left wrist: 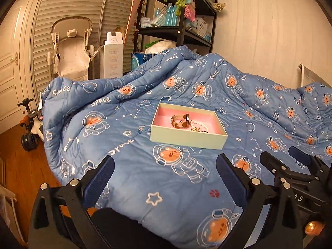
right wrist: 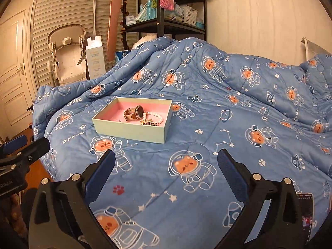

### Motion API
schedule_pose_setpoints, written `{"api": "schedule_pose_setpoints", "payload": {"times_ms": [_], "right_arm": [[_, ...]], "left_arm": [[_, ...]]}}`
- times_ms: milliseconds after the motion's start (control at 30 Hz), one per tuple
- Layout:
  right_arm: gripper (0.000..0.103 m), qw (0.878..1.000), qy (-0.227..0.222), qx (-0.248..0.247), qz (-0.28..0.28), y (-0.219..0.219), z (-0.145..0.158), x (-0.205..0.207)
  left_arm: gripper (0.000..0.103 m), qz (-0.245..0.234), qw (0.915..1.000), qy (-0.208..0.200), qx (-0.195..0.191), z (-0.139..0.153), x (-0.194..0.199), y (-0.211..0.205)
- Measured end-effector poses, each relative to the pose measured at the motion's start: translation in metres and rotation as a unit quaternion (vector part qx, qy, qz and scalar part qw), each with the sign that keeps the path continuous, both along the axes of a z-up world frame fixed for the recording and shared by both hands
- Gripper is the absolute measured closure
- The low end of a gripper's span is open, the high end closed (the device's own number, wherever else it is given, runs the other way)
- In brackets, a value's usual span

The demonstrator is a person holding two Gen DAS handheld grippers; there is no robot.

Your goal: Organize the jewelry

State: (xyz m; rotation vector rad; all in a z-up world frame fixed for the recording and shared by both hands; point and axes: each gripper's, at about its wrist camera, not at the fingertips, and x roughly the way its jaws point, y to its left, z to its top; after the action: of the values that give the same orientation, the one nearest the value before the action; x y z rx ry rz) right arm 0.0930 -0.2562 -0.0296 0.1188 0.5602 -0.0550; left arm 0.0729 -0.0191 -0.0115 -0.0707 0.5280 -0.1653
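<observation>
Jewelry is gathered in one pale green box point(right wrist: 132, 129) with pink lining, set on the blue quilt point(right wrist: 207, 186) of the bed; one watch point(right wrist: 133, 113), one pearl bracelet point(right wrist: 154, 116) and one gold piece point(right wrist: 148, 122) are counted; the box's long axis runs roughly left-right; both left gripper point(left wrist: 165, 171) and right gripper point(right wrist: 166, 164) are held with fingers spread wide, empty, well short of the box.

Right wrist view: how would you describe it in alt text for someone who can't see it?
An open pale green box with a pink lining sits on a blue astronaut-bear quilt, holding a watch, a pearl bracelet and a small gold piece. The right gripper is in the foreground, open and empty.
</observation>
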Motion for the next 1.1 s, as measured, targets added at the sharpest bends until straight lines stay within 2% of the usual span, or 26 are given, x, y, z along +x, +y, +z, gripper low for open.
{"api": "schedule_pose_setpoints", "payload": {"times_ms": [67, 200, 300, 367, 467, 600, 733, 1100], "right_arm": [[0.006, 1.0, -0.008, -0.016, -0.006, 0.001, 0.004, -0.019], [0.006, 1.0, 0.0, -0.006, 0.028, 0.003, 0.01, -0.046], [0.006, 0.999, -0.022, -0.013, 0.032, 0.005, 0.015, -0.065], [0.006, 0.999, -0.033, -0.013, 0.03, 0.003, 0.018, -0.071], [0.006, 0.999, -0.031, -0.004, 0.016, -0.002, 0.016, -0.075], [0.006, 0.999, -0.04, 0.0, 0.004, -0.007, 0.018, -0.08], [0.006, 0.999, -0.043, -0.002, 0.012, -0.006, 0.018, -0.08], [0.006, 0.999, -0.046, -0.005, 0.026, -0.002, 0.019, -0.082]], "left_arm": [[0.007, 0.012, 0.9999, -0.002, -0.002, 0.001, -0.017, 0.003], [0.007, 0.026, 0.9995, 0.001, -0.019, -0.001, -0.045, 0.009], [0.007, 0.045, 0.9988, -0.021, 0.003, 0.001, -0.06, 0.007], [0.007, 0.05, 0.9983, -0.029, 0.004, 0.001, -0.066, 0.008], [0.007, 0.043, 0.9986, -0.027, 0.013, -0.001, -0.07, 0.008], [0.007, 0.041, 0.9977, -0.05, 0.019, 0.003, -0.079, 0.005], [0.007, 0.042, 0.9975, -0.048, 0.029, 0.003, -0.078, 0.001], [0.007, 0.057, 0.997, -0.049, 0.018, 0.004, -0.08, 0.009]]}}
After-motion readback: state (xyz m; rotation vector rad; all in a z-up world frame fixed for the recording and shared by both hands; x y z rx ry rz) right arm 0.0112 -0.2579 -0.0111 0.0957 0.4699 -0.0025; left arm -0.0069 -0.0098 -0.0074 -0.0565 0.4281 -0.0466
